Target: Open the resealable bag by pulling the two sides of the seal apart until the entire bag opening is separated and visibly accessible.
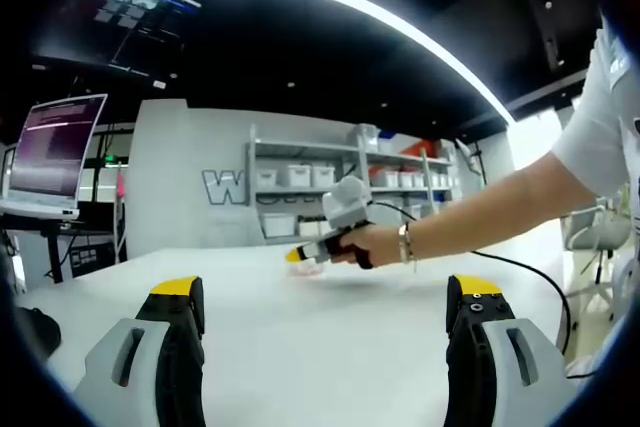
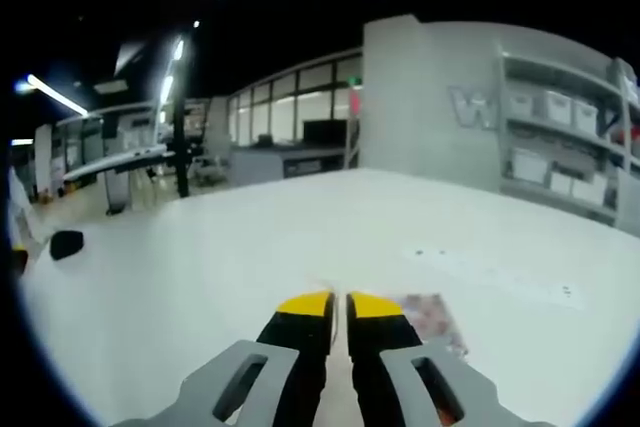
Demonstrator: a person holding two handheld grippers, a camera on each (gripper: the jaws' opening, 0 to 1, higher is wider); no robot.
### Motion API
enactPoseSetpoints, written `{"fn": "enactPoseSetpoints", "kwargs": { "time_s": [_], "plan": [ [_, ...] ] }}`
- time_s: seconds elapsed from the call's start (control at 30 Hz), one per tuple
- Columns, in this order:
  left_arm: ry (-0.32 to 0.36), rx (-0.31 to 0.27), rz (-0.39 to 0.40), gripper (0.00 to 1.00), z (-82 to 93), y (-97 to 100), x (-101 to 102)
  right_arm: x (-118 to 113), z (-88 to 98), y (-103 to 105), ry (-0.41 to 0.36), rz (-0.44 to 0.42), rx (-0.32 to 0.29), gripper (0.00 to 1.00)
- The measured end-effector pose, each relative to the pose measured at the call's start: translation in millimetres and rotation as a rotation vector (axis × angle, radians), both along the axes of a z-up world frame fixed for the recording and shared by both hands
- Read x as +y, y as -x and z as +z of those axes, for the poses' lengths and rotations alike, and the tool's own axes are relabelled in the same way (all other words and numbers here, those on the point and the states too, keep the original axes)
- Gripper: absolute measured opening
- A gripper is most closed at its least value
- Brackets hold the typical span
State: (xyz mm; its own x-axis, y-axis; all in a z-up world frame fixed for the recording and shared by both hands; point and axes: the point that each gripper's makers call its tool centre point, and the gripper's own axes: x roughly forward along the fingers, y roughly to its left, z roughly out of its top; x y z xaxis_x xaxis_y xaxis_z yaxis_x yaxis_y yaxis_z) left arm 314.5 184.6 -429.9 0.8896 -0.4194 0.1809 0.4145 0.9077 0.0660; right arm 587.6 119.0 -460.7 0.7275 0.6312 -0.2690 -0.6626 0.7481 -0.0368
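The resealable bag [image 2: 432, 319], clear with a printed pattern, lies flat on the white table [image 2: 250, 247] just right of my right gripper's [image 2: 340, 305] yellow-tipped jaws. Those jaws are shut with only a thin slit between them, and I cannot tell if a bag edge is pinched there. In the left gripper view, a person's hand [image 1: 375, 244] holds the right gripper [image 1: 296, 255] low over the table with the bag [image 1: 318, 266] faintly visible under its tip. My left gripper [image 1: 327, 292] stands open, jaws far apart, well short of the bag.
The white table [image 1: 300, 347] stretches wide around the bag. A cable [image 1: 540, 272] trails from the hand toward the right edge. Shelves with white bins [image 1: 300, 182] and a monitor [image 1: 55, 152] stand beyond the table. A small dark object [image 2: 66, 243] sits at the far left edge.
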Motion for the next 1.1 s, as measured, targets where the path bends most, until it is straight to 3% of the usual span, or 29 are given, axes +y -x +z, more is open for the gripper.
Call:
{"fn": "enactPoseSetpoints", "kwargs": {
  "time_s": [0.47, 0.67, 1.0, 1.1],
  "plan": [
    [0.004, 0.001, 0.002, 0.99, 0.4, 0.3, 0, 0, -4.9, 12, 0.037, 0.016, -0.026, 0.14],
    [0.005, 0.002, 0.003, 0.99, 0.7, -0.6, 0, 2, -4.0, 7, 0.040, 0.031, -0.037, 0.21],
    [0.011, 0.001, 0.004, 0.99, 1.3, -1.5, 1, 8, -3.4, -8, 0.077, 0.056, -0.069, 0.38],
    [0.012, 0.002, 0.004, 0.99, 1.3, -1.6, 1, 12, -3.6, -10, 0.094, 0.066, -0.079, 0.47]
  ]
}}
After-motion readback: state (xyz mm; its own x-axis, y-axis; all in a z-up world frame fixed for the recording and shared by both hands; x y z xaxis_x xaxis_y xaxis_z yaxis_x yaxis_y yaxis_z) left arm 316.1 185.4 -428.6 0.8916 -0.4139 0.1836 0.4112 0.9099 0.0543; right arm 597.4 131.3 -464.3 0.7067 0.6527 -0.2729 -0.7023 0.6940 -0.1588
